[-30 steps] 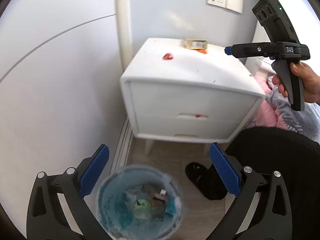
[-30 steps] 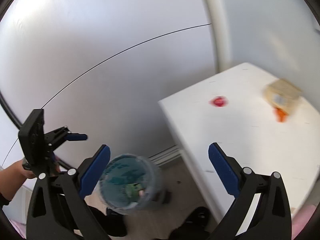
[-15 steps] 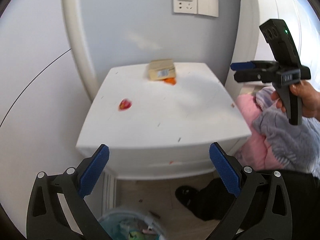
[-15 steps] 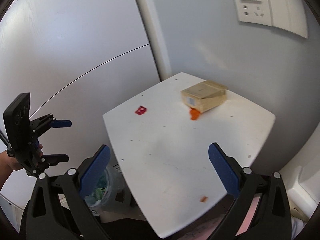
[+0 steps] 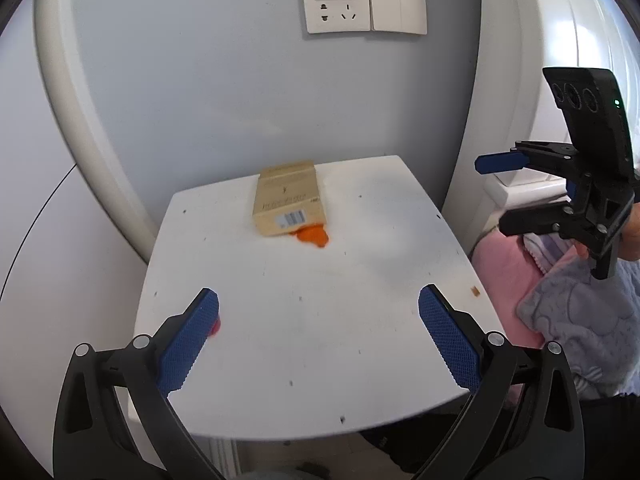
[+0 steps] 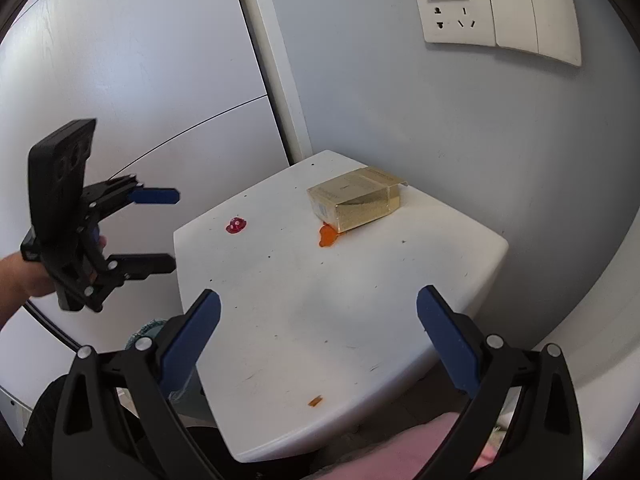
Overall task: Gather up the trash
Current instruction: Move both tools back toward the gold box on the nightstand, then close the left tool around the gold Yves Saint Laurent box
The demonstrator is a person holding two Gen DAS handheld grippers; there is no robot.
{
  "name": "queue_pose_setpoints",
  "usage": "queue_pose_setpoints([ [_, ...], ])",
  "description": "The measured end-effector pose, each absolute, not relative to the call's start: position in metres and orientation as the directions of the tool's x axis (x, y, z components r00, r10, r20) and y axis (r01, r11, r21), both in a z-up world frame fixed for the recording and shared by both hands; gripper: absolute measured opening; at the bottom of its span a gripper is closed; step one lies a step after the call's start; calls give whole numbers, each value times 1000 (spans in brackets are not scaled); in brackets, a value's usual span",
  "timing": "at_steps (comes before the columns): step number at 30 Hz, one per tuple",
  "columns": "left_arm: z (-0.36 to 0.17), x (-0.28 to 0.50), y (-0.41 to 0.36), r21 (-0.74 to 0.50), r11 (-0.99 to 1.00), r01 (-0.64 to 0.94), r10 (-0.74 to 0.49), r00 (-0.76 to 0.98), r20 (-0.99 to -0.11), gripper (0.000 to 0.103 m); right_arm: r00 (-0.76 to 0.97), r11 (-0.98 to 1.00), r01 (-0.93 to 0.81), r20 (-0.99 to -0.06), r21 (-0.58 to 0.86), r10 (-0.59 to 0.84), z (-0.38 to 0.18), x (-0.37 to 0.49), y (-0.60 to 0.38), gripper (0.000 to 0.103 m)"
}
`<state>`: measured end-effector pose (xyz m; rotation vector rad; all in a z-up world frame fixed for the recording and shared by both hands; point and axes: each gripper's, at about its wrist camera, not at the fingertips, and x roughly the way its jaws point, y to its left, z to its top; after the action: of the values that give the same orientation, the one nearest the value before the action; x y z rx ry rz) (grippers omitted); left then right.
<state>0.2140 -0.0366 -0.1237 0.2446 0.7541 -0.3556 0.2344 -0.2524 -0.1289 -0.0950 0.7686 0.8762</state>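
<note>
Tan cardboard makes up the small flat box [image 5: 289,200] lying at the back of the white nightstand top [image 5: 312,320], close to the pale blue wall [image 5: 200,80]; one end flap hangs open in the right wrist view [image 6: 356,196]. An orange scrap [image 5: 313,236] touches the box's near edge. A small red wrapper [image 6: 236,225] sits apart from both, near the left edge of the top, and in the left wrist view we see only a sliver of it [image 5: 216,326] behind our left finger pad. A tiny orange crumb [image 6: 315,401] lies near the right front edge of the top.

We hold the left gripper [image 5: 320,332] above the front part of the top, its blue-padded fingers spread wide with nothing between them. We hold the right gripper [image 6: 319,334] over the right side of the top, likewise spread wide and empty. Each gripper shows in the other's camera: the right one [image 5: 520,196] in the air beside the nightstand's right edge, the left one [image 6: 156,232] in the air off its left edge, both with jaws apart.

A white socket and switch plate [image 5: 362,3] is fixed on the wall above the box. Pink and grey bedding [image 5: 560,308] lies to the right of the nightstand. A sliver of a bin with a teal liner [image 6: 148,328] peeks out below the nightstand's left side.
</note>
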Motion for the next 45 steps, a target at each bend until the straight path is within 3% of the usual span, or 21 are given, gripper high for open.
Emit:
queue_pose_setpoints([
  [19, -161, 343, -60, 40, 901, 433, -258, 607, -752, 97, 384, 622, -750, -617, 225, 687, -135, 282, -253, 96],
  [35, -192, 395, -57, -32, 915, 402, -271, 554, -787, 97, 370, 615, -751, -619, 240, 693, -140, 300, -254, 96],
  [40, -195, 399, -60, -32, 904, 425, -282, 540, -793, 80, 367, 612, -752, -616, 245, 697, -137, 300, -252, 96],
  [45, -196, 396, -63, -13, 892, 451, -287, 543, -789, 80, 356, 608, -752, -621, 253, 698, -135, 297, -251, 96],
])
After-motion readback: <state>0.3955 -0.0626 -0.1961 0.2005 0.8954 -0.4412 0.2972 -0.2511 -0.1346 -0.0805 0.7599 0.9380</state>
